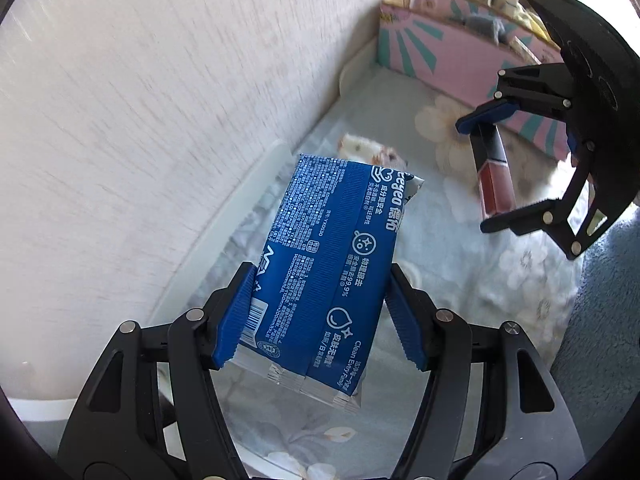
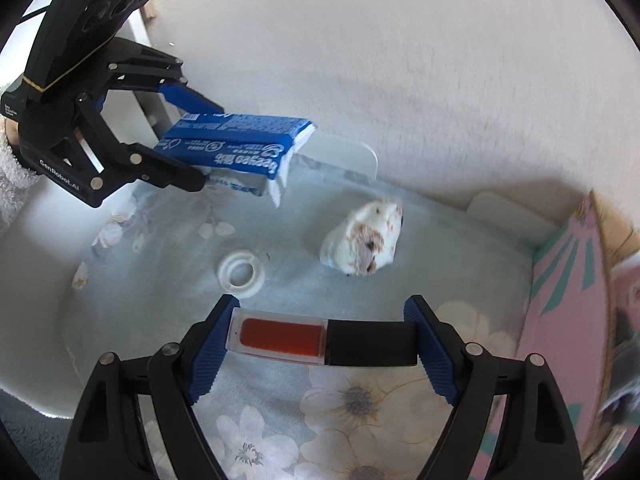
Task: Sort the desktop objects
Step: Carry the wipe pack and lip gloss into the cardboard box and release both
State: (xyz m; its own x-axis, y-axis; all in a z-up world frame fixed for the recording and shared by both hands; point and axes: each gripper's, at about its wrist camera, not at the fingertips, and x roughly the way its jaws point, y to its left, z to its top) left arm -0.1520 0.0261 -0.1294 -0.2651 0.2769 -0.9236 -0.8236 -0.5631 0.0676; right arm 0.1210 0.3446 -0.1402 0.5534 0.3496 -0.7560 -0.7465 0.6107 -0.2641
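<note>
The left gripper (image 1: 320, 312) pinches a blue pack of wet wipes (image 1: 324, 264) across its width, both blue pads pressed flat on the long sides. The pack's long axis runs straight out from the gripper, its far sealed end pointing away toward the wall, and it hangs clear above the desk (image 1: 460, 264) with its flower-print cover. From the right wrist view the same pack (image 2: 236, 140) lies nearly level in the air.

The right gripper (image 2: 324, 340) stands wide, clamped on a lip gloss tube (image 2: 320, 340) end to end: the clear, red-filled end is against one pad and the black cap against the other. The tube's long axis runs crosswise between the fingers, and it is lifted off the desk.

Below on the desk, well apart, sit a speckled white bundle (image 2: 364, 240) and a white plastic ring (image 2: 241, 270). A pink cardboard box (image 1: 460, 56) stands at the far edge.
</note>
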